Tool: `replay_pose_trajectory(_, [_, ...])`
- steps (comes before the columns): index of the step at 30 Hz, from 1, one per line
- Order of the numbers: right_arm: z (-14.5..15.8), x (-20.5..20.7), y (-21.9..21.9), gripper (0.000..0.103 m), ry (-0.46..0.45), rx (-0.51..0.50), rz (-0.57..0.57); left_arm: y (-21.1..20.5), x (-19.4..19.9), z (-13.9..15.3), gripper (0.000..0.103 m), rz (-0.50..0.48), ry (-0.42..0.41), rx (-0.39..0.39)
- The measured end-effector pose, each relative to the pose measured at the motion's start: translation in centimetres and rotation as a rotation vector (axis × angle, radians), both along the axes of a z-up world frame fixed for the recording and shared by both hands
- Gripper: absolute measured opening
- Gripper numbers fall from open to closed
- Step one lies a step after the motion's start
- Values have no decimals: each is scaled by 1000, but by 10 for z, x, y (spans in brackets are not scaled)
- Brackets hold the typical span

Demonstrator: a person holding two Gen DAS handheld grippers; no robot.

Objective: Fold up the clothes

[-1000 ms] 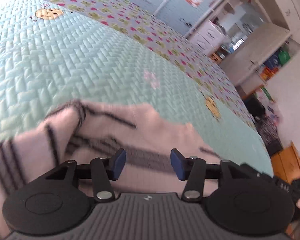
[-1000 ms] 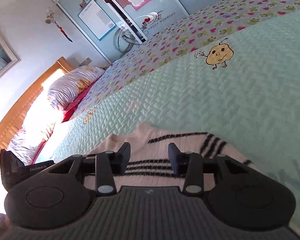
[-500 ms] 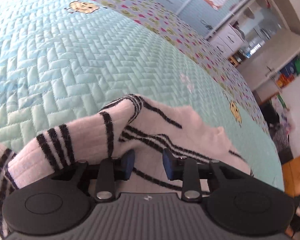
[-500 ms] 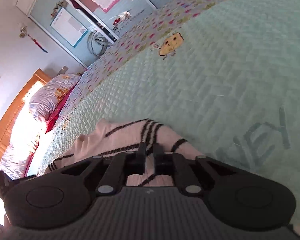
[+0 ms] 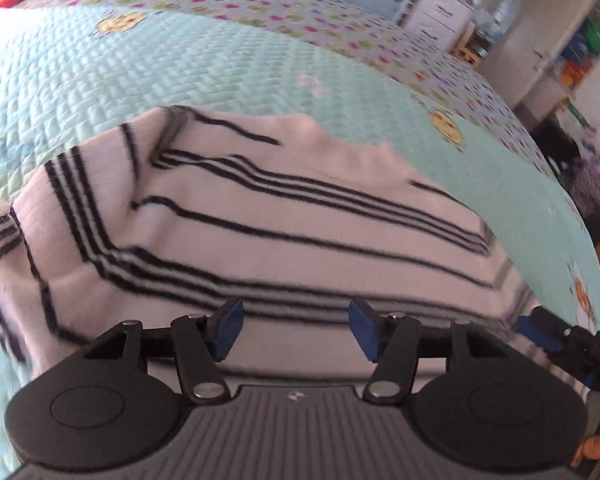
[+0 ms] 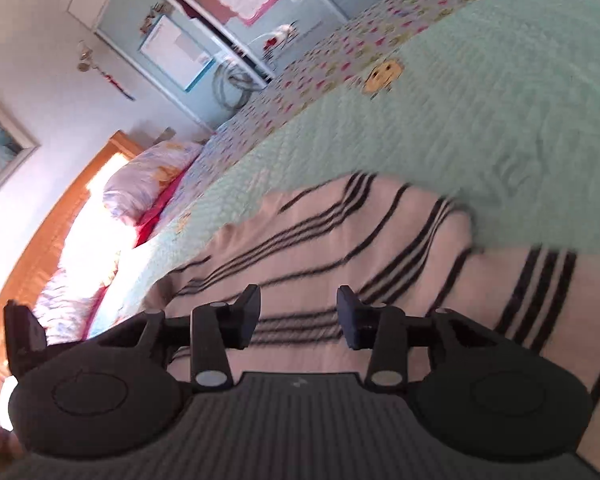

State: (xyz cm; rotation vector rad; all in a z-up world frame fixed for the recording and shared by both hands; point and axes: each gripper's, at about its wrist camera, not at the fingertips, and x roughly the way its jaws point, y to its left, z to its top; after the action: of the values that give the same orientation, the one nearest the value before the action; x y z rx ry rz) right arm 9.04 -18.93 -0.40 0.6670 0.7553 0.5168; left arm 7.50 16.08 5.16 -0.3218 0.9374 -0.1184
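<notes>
A pale pink garment with black stripes point(image 5: 284, 216) lies folded on the mint quilted bedspread point(image 5: 180, 68). My left gripper point(image 5: 294, 330) hovers over its near edge, open, with nothing between its blue pads. The same garment point(image 6: 340, 240) fills the lower middle of the right wrist view. My right gripper point(image 6: 298, 314) hangs open just above it and holds nothing. At the right edge of the left wrist view the other gripper's blue tip point(image 5: 540, 332) pokes in, with a fingertip point(image 5: 596, 452) of the person's hand below it.
Mint bedspread point(image 6: 480, 92) with a flowered border stretches beyond the garment. Pillows point(image 6: 152, 176) and a wooden headboard point(image 6: 48, 248) lie at one end. White drawers point(image 5: 440, 16) and shelves stand past the bed's far side; a glass-fronted wardrobe point(image 6: 204, 36) lines the wall.
Both grippers were pinched onto the striped garment half a second ago; both have opened and pulled back, and the garment lies spread flatter on the bed.
</notes>
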Motion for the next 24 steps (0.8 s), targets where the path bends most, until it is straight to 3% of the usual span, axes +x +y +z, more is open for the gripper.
replay_pose_trajectory(2, [-6,-21,6,48,32,33,96,-14,-19,-1,74,-48,1,4])
replay_pose_trajectory(3, [-10,-30,9,51,31,-10,127,-18,-23,-12,77,-52,34,23])
replay_pose_trajectory(4, [-15,-35,10,46,34,-69,119,-19,-28,-21,76,-52,52,35])
replay_pose_trajectory(6, [-23,-43,-2,36,67,-7,28,-10,-40,-26,75,-31,-6,4])
replay_pose_trajectory(8, [-22,-42,14,41,65,66,53,6,-46,-24,75,7,-12,-79])
replay_pose_trajectory(9, [-22,-41,23,49,62,103,68,16,-51,-23,75,20,-18,-122])
replay_pose_trajectory(10, [-21,-40,31,55,60,139,84,22,-54,-21,75,14,-28,-139])
replay_pose_trajectory(13, [-20,-37,57,55,54,249,130,38,-49,-20,71,2,-51,-140])
replay_pose_trajectory(17, [-19,-33,92,55,45,395,191,54,-29,-24,53,-24,-65,-151])
replay_pose_trajectory(19, [-33,-16,96,57,23,405,186,57,-11,-27,53,-61,-59,-161])
replay_pose_trajectory(21, [-52,2,98,57,6,409,211,61,8,-30,45,-96,-53,-175])
replay_pose_trajectory(22, [-61,5,91,53,1,486,240,65,18,-33,45,-99,-48,-196])
replay_pose_trajectory(23, [-69,6,84,55,-4,571,270,70,29,-37,39,-99,-36,-199])
replay_pose_trajectory(24, [-72,8,78,63,-10,646,286,74,40,-40,13,-95,-24,-200])
